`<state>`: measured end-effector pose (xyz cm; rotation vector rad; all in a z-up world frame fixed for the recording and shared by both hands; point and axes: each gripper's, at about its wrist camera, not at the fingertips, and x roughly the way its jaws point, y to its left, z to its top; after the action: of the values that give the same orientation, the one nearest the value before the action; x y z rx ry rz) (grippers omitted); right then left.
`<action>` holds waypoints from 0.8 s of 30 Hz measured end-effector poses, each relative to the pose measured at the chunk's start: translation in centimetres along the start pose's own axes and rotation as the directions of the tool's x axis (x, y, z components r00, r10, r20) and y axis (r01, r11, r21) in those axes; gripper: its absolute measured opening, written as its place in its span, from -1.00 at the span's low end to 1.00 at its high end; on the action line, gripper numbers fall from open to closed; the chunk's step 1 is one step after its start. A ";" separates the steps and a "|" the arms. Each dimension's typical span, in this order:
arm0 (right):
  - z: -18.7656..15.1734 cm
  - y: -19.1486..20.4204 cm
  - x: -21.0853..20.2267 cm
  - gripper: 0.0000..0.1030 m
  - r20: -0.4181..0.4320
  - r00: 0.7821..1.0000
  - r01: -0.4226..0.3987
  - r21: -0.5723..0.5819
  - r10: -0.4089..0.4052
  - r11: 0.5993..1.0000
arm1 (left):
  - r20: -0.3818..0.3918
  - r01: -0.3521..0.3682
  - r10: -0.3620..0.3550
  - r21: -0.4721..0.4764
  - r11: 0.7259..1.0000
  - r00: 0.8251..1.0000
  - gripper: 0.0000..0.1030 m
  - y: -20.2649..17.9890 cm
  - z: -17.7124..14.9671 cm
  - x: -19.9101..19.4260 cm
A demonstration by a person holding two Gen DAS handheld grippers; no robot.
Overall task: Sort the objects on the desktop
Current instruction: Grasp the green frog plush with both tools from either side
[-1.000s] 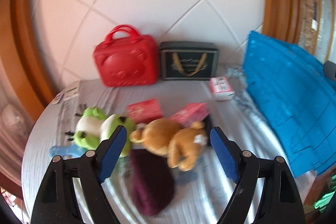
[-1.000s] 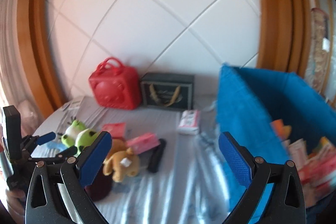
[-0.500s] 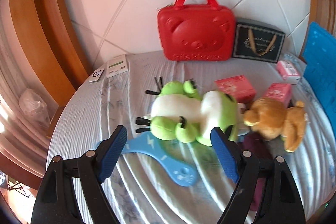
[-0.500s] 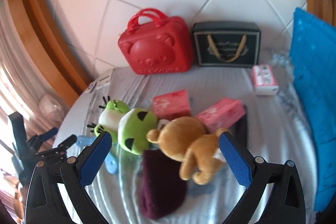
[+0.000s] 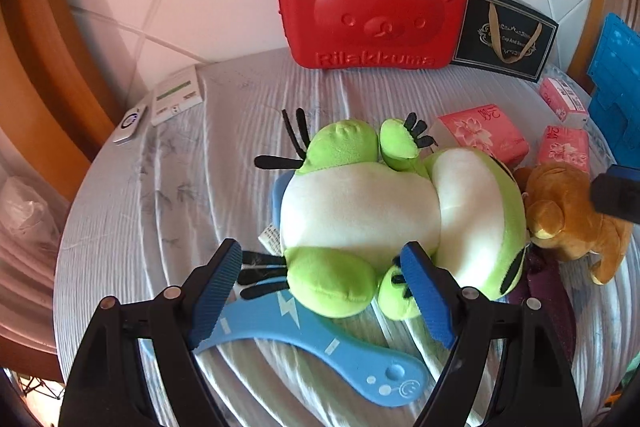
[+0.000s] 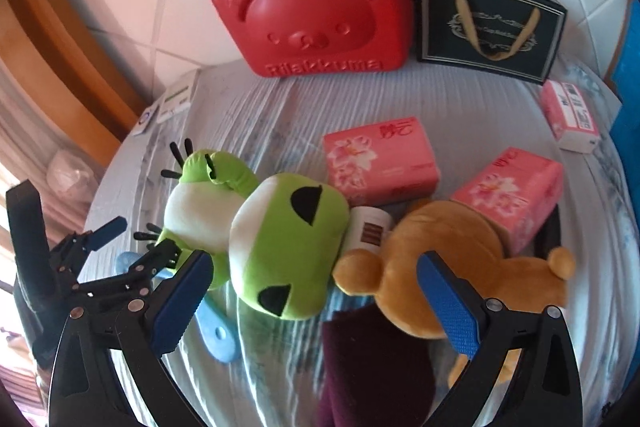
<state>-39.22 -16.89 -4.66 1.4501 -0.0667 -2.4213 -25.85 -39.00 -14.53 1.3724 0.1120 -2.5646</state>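
Apparently we were reaching: our left gripper point(image 5: 322, 279), jaws wide, straddled the green-and-white plush frog's point(image 5: 384, 211) foot; next, close.

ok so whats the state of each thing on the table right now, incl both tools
left tool: open, around the frog's foot, not gripping
right tool: open, empty, over frog head and bear
green frog plush: lying on its back
brown bear plush: lying down beside the frog
red bear case: upright, shut
black gift bag: upright against the wall
blue handle toy: flat, partly under the frog
pink tissue packs: lying flat, sealed
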 end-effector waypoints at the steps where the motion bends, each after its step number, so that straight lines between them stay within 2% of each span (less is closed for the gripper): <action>1: 0.1 0.4 0.7 1.00 -0.008 1.000 0.009 -0.009 -0.009 1.000 | -0.009 0.006 -0.006 0.005 1.000 1.000 0.59 0.0 0.1 0.4; 4: 0.3 1.5 3.1 1.00 -0.045 0.999 0.021 -0.022 -0.022 1.000 | -0.064 0.031 -0.029 0.030 0.999 0.998 0.59 -0.3 -0.2 1.8; 7: 0.2 2.3 5.6 1.00 -0.090 0.996 0.019 -0.028 -0.021 0.999 | -0.110 0.016 -0.008 0.077 0.997 0.994 0.59 -1.1 -1.0 3.4; 13: -0.8 3.7 8.3 1.00 -0.135 0.991 0.013 -0.089 -0.025 0.996 | -0.119 0.076 -0.074 0.009 0.997 0.990 0.59 -0.2 -1.6 4.4; 14: -1.0 3.9 8.5 1.00 -0.141 0.990 0.004 -0.091 -0.017 0.996 | -0.123 0.080 -0.080 0.002 0.997 0.989 0.67 -0.1 -1.6 4.6; 15: -1.0 4.0 8.9 1.00 -0.150 0.989 -0.005 -0.092 -0.009 0.996 | -0.124 0.074 -0.073 -0.001 0.997 0.990 0.75 -0.1 -1.6 4.7; 24: -0.8 3.8 10.5 1.00 -0.196 0.981 -0.022 -0.092 0.004 0.996 | -0.127 0.073 -0.075 -0.020 0.997 0.989 0.91 -0.1 -1.4 5.9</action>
<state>-42.17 -23.43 -13.19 1.6299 0.0807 -2.2273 -27.92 -39.68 -20.20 1.5548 0.2078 -2.5270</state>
